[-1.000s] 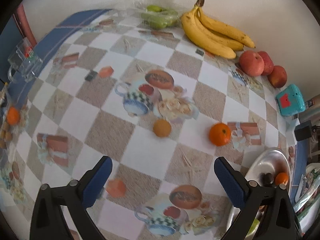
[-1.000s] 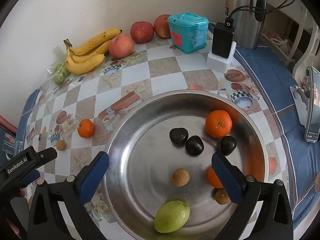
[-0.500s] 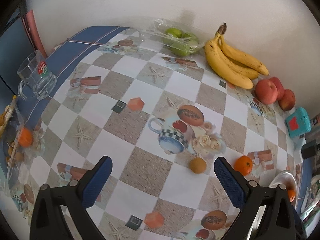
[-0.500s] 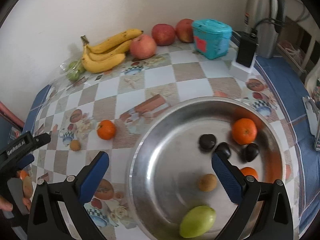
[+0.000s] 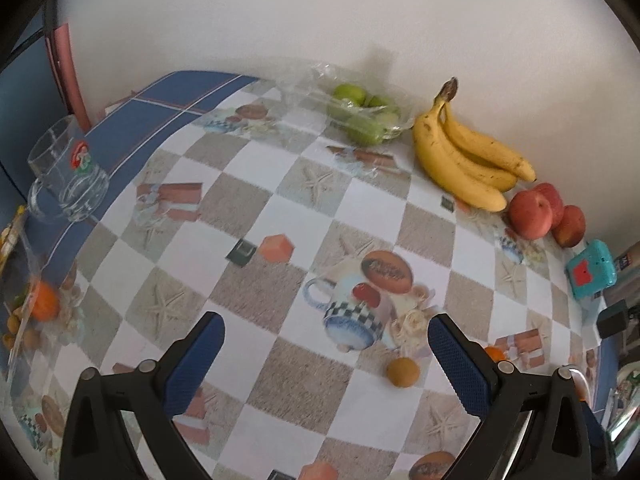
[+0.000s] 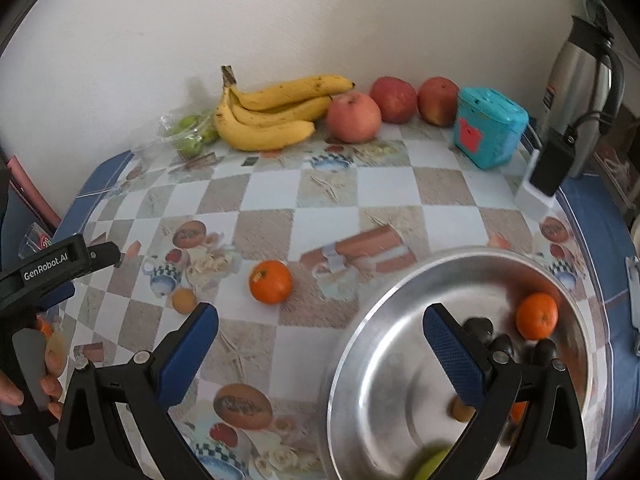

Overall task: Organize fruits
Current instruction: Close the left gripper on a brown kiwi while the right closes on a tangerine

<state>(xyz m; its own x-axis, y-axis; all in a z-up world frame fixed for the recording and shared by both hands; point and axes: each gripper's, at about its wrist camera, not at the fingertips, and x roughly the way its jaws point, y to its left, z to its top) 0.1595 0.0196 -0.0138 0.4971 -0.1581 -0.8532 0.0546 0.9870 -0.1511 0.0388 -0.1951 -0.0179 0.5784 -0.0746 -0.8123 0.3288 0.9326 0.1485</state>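
Observation:
My right gripper (image 6: 320,326) is open and empty above the table, left of the steel bowl (image 6: 384,360). The bowl holds an orange (image 6: 537,316), dark fruits (image 6: 502,344) and a green fruit (image 6: 432,464). A loose orange (image 6: 270,282) and a small brown fruit (image 6: 184,300) lie on the cloth ahead. My left gripper (image 5: 326,340) is open and empty; the brown fruit (image 5: 402,372) lies between its fingers, farther ahead. Bananas (image 5: 464,160), red apples (image 5: 532,214) and bagged green fruit (image 5: 364,114) line the wall.
A glass mug (image 5: 66,178) stands at the left table edge, near a bag with an orange (image 5: 44,300). A teal box (image 6: 488,132), a charger (image 6: 548,172) and a steel kettle (image 6: 580,76) stand at the back right. The left gripper body (image 6: 56,264) shows at far left.
Both grippers have pulled back and swung left. The bowl has slid to the right of the right wrist view. The mug and bagged fruit have come nearer in the left wrist view.

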